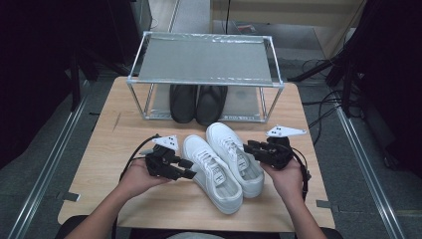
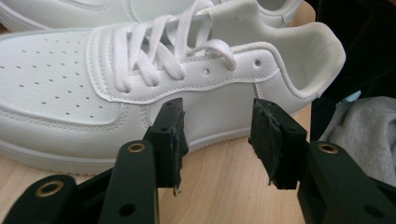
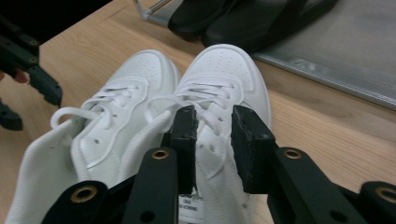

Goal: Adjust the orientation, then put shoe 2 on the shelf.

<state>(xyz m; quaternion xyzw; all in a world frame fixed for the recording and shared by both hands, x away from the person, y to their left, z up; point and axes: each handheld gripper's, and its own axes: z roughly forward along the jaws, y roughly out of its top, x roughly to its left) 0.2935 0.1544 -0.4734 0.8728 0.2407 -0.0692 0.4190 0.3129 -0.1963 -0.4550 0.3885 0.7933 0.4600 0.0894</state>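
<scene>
Right gripper [image 3: 212, 144]: jaws parted, straddling the inner collar wall of the right white sneaker [image 3: 224, 88], one pad inside the opening and one outside; whether the pads already touch the lining we cannot tell. Left gripper [image 2: 219, 140]: jaws open and empty, level with the outer side wall of the left white sneaker [image 2: 140, 79], just short of it, pads low near the sole line. In the high view both sneakers sit side by side at mid-desk, touching or nearly so, toes pointing toward the shelf rack [image 1: 205, 79], heels toward us; the left gripper [image 1: 186, 169] is at the outer flank of the left white sneaker [image 1: 211, 172], the right gripper [image 1: 250, 148] over the collar of the right white sneaker [image 1: 234, 149]. A pair of black shoes [image 1: 197, 102] occupies the left half of the rack's lower tier; the top tier is bare. Our judgement: the step is taking hold of the pair for shelving. To do it well we should seat the right jaws deep on the collar before closing, so the soft wall does not fold out. The left jaws sit too low; we should raise them to the collar or heel rim, since the flank offers no edge to pinch. Lift both level, keeping laces out of the pads and the wooden desk [image 1: 124, 124] edge well clear.
</scene>
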